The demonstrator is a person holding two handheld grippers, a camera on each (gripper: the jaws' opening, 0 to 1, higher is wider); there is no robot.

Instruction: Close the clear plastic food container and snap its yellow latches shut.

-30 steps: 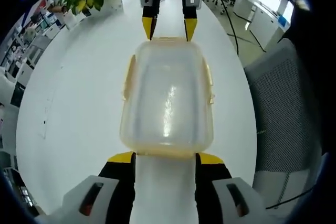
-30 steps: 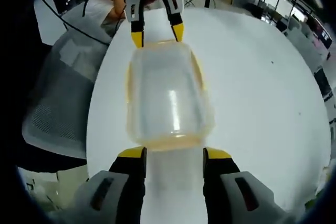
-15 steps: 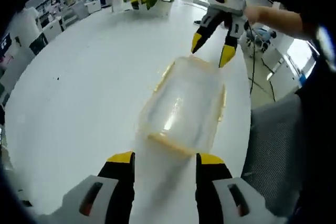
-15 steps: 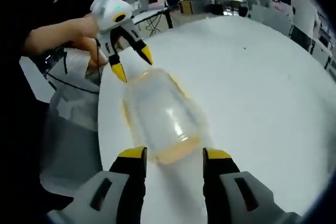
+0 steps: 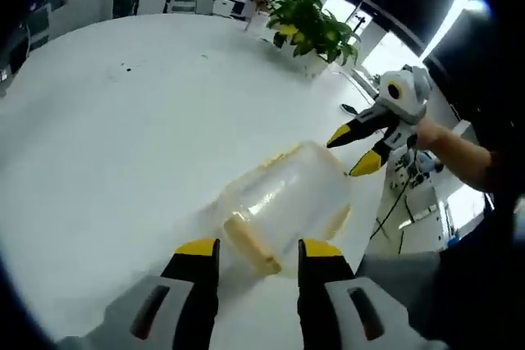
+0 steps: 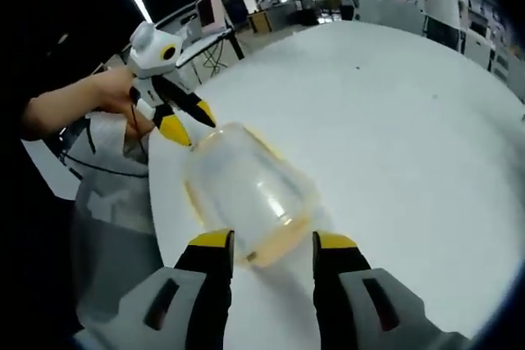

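Clear plastic forms the food container (image 5: 283, 206), lid on, lying on a round white table (image 5: 123, 137) close to its near edge, beside a grey mesh chair (image 6: 111, 227). One yellow latch (image 5: 250, 243) at its end faces the left gripper (image 5: 250, 253), whose yellow-tipped jaws are spread apart just short of that end, holding nothing. At the opposite end, the right gripper (image 5: 357, 149) sits in a person's hand (image 5: 426, 133), jaws parted, tips just beside the container's far end. In the right gripper view its jaws straddle the container's near end, whether touching cannot be told. A potted green plant (image 5: 312, 26) stands at the table's far edge.
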